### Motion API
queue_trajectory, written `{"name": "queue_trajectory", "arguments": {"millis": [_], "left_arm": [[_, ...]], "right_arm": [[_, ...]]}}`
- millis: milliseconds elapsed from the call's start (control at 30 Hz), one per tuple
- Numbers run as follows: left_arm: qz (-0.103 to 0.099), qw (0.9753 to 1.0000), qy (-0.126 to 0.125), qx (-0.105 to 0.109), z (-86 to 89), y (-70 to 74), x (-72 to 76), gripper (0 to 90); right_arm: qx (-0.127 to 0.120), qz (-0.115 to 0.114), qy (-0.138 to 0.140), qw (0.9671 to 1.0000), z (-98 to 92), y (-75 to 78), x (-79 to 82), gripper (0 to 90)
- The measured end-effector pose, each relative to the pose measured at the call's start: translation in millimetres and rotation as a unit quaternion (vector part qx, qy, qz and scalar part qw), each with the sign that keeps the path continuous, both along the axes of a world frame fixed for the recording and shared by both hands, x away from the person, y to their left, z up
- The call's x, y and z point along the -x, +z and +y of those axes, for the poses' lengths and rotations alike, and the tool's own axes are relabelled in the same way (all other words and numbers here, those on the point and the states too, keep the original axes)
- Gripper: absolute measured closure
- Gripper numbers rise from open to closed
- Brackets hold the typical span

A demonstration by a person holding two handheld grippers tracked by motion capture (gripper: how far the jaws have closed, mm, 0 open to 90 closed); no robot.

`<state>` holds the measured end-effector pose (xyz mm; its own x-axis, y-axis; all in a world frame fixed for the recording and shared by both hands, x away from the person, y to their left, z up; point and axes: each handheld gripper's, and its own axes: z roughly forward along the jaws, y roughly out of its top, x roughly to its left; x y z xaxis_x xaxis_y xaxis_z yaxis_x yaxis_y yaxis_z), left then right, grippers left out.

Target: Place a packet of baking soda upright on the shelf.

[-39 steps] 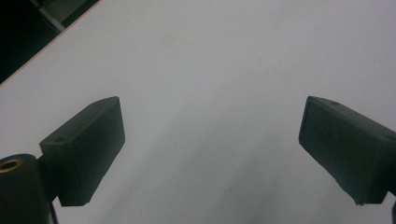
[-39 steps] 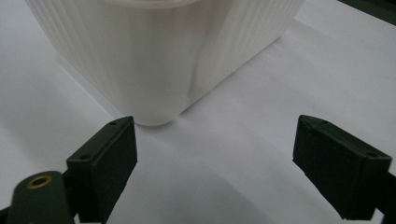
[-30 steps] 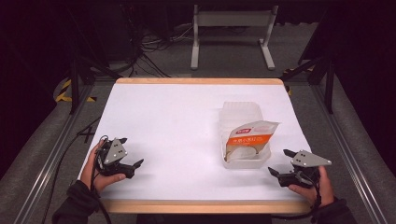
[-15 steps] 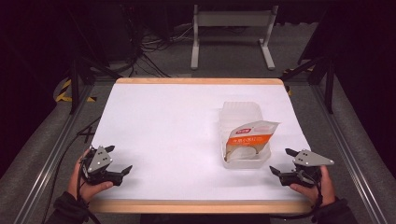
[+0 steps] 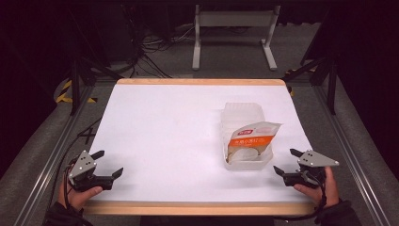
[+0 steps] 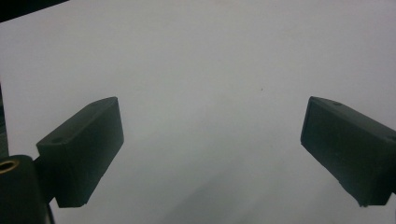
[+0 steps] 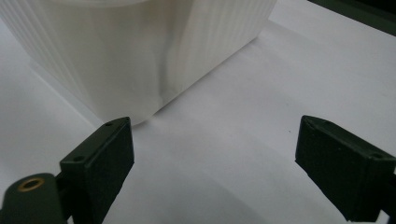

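A translucent white plastic container [image 5: 244,127] stands right of centre on the white table [image 5: 179,132], and an orange-and-white food packet [image 5: 249,141] rests in its near end. My right gripper [image 5: 289,161] sits open at the near right edge, its jaws pointing at the container's corner [image 7: 140,60] a short way off. Near the table's front left corner, my left gripper [image 5: 108,164] is open too, over bare white surface [image 6: 210,93]. Nothing lies between either pair of jaws.
A wooden strip [image 5: 197,207] edges the table at front and back. Metal rails [image 5: 47,160] run along both sides. Behind the table stand a grey metal frame [image 5: 233,33] and cables [image 5: 155,47] on the dark floor.
My left gripper has slid left and toward the near edge, ending at the table's front left corner. The right gripper has barely moved. The container and packet stay put.
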<state>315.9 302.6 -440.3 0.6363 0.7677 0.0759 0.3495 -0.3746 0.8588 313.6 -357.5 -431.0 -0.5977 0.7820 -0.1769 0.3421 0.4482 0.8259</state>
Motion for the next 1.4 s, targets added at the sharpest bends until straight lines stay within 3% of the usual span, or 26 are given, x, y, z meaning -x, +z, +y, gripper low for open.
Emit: {"name": "queue_trajectory", "arguments": {"millis": [133, 367, 433, 800, 1067, 1400], "left_arm": [[-0.001, 1.0000, -0.005, -0.001, -4.1, 0.6, 0.5, 5.9], [0.007, 0.9997, -0.012, 0.021, -14.3, -0.5, 0.7, 5.6], [0.004, 0.9998, -0.015, 0.009, -19.3, 1.2, 1.2, 5.5], [0.009, 0.9998, -0.014, 0.007, -25.6, 0.3, -2.9, 5.3], [0.004, 1.0000, -0.005, -0.007, -23.7, -1.2, -4.0, 5.2], [0.000, 1.0000, -0.002, -0.007, -24.7, 0.3, -5.6, 5.3]], "right_arm": [[-0.002, -0.006, -0.003, 1.0000, -0.2, 1.7, 0.7, 12.2], [-0.001, -0.003, -0.008, 1.0000, 0.3, 0.9, 0.0, 12.2], [-0.003, -0.003, -0.009, 1.0000, 1.3, 1.5, 0.3, 12.2], [-0.004, -0.002, -0.006, 1.0000, 0.7, 0.2, -0.9, 12.2], [-0.003, -0.005, -0.007, 1.0000, 0.4, 1.0, 0.6, 12.2], [-0.006, -0.006, -0.013, 0.9999, -2.8, 1.0, 0.7, 12.3]]}}
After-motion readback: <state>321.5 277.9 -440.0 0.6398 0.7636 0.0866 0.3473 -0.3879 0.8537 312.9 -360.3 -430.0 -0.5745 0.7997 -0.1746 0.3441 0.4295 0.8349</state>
